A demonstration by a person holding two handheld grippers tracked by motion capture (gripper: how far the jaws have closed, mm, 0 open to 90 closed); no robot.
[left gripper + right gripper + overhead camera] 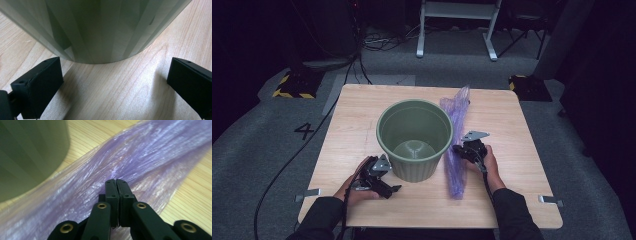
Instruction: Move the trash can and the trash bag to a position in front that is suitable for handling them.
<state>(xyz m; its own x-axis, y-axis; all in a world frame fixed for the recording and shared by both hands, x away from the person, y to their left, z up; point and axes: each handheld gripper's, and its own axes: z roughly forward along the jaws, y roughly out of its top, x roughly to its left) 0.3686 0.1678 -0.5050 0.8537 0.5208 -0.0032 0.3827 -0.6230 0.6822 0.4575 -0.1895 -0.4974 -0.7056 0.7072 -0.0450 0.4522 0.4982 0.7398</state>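
A green plastic pot (414,170) stands upright in the middle of the wooden table (362,115). Beside its right flank lies a long purple plastic bag (456,181), stretched from the far edge toward me. My right gripper (457,149) points left onto the bag's middle; in the right gripper view its jaws (116,181) are pressed together with the film (155,157) puckered at their tips. My left gripper (387,178) rests low at the pot's near-left base. Its jaws (115,75) stand wide apart on either side of the pot's foot (100,27), not touching it.
The pot's wall (25,157) rises close to the left of the right gripper. Metal clips (549,200) sit at the table's near corners. Grey carpet, a yellow-black striped block (294,86) and a white frame (457,30) lie beyond the table.
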